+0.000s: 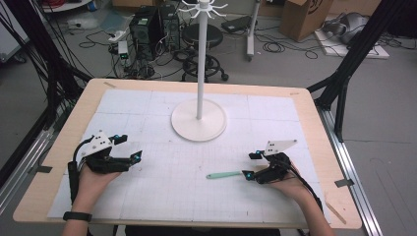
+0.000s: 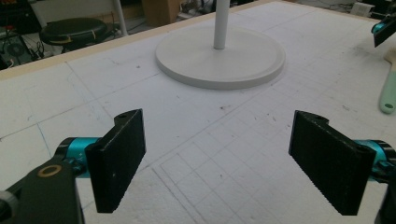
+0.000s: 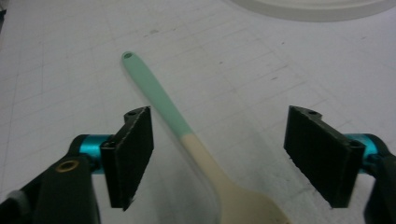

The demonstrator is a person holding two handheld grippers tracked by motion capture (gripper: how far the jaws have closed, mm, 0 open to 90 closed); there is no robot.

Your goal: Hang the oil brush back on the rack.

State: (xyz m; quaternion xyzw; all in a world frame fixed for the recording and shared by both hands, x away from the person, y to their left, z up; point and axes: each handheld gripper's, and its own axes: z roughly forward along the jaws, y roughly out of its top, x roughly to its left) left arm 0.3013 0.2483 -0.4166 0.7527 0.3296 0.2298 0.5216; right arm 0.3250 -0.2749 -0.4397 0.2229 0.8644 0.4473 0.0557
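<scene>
A utensil (image 1: 223,174) with a mint-green handle and a cream head lies flat on the white gridded mat (image 1: 162,191). In the right gripper view the utensil (image 3: 161,95) runs up between the jaws, handle end pointing away and the cream head lowest in the frame. My right gripper (image 1: 252,165) (image 3: 224,149) is open around it, and neither jaw touches it. At the left of the table my left gripper (image 1: 129,147) (image 2: 222,158) is open over bare mat with nothing between its jaws. The left gripper view catches the utensil's handle (image 2: 387,93) at its right edge.
A white hook stand (image 1: 199,59) rises from a round base (image 1: 198,123) (image 2: 219,60) at the mat's far middle. The other gripper's tip (image 2: 383,30) shows at the far right in the left gripper view. A stool, computers, cables and boxes sit on the floor beyond the table.
</scene>
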